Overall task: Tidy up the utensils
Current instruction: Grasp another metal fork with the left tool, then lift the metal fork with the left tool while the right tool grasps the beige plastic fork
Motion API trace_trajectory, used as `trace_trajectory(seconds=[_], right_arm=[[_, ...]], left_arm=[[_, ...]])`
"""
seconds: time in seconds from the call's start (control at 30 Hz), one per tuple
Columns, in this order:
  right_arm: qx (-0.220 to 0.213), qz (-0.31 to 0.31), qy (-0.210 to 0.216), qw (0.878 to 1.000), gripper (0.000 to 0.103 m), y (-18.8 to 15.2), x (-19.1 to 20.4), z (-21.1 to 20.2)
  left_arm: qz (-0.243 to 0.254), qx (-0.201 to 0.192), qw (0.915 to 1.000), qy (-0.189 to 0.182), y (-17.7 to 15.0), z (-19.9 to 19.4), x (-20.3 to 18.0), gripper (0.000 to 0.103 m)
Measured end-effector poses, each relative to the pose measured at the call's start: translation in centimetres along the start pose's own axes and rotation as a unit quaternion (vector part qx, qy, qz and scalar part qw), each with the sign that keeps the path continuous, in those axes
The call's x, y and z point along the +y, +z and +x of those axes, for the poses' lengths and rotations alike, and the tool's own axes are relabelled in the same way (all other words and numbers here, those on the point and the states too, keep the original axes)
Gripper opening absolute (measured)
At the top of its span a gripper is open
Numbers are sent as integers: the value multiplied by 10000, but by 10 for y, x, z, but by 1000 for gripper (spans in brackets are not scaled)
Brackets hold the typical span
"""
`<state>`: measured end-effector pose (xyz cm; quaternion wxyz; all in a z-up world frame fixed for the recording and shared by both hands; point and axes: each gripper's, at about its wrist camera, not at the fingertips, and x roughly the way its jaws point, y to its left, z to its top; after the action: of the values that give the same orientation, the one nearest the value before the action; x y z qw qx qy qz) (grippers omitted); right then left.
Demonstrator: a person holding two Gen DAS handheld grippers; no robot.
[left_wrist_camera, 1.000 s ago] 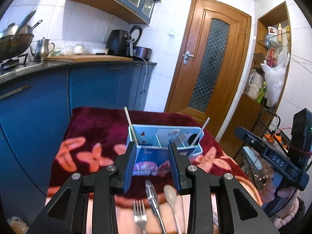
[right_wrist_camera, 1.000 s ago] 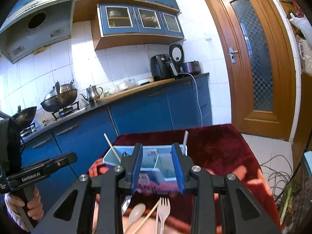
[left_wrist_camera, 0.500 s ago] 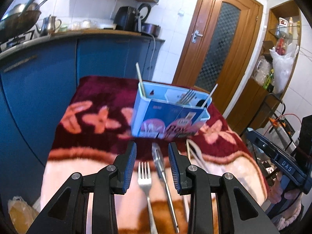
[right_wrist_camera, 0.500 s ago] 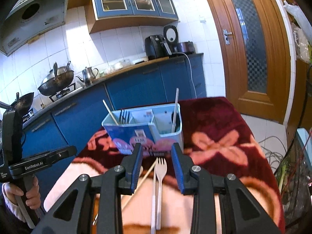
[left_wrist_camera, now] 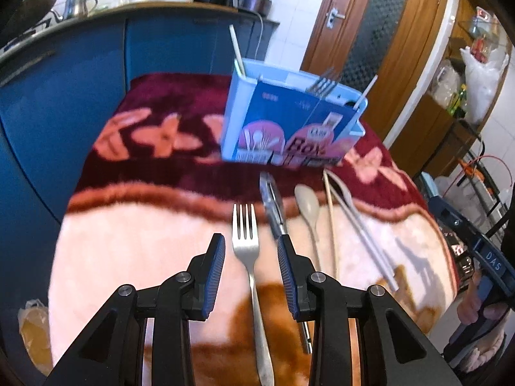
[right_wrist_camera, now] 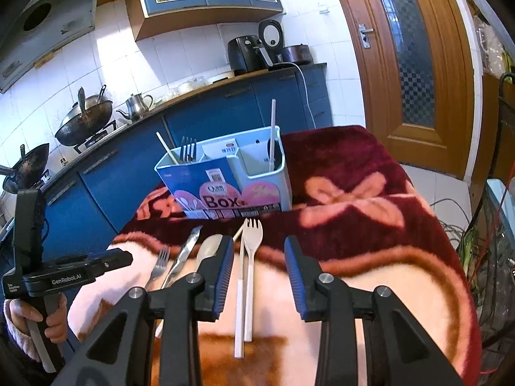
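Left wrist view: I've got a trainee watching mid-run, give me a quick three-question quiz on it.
1. True or false: the left gripper is shut on the metal fork.
2. Which lies immediately right of that fork: A) knife, B) beige spoon, C) chopstick?
3. Fill in: metal fork tines stick up out of the blue ____.

Key: 1 false, the open jaws straddle it; 2 A; 3 box.

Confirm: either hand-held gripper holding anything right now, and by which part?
Nothing held. Left hand-held gripper is open, straddling the metal fork on the blanket. Right hand-held gripper is open above the white plastic fork.
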<state>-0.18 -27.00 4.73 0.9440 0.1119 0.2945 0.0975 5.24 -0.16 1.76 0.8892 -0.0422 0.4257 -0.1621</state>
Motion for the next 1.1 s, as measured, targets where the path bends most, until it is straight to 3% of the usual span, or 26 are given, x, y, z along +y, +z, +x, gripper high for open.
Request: trace_trajectory(seconds=[0.2,0.37,0.73,0.9,1.1], right_arm=[[90,112,-19,9999,36,-9,-10,2],[151,210,-22,9997,37,-12,-19,4],[231,330,-12,9992,38,-19,-29,8],[280,343,-12,9990,39,-20,-30,11],[424,162,-50,9990,40,-18,-24,14]], left_arm=[[-18,427,9991,75,-8,19,-1,34],[-51,787,9969,27,-12,32,-1,17],[90,1479,9890,14,0,48,-3,8],[112,1515,9884,39,4,50,-1,6],[13,1028,9945,-172,0,40,0,5]])
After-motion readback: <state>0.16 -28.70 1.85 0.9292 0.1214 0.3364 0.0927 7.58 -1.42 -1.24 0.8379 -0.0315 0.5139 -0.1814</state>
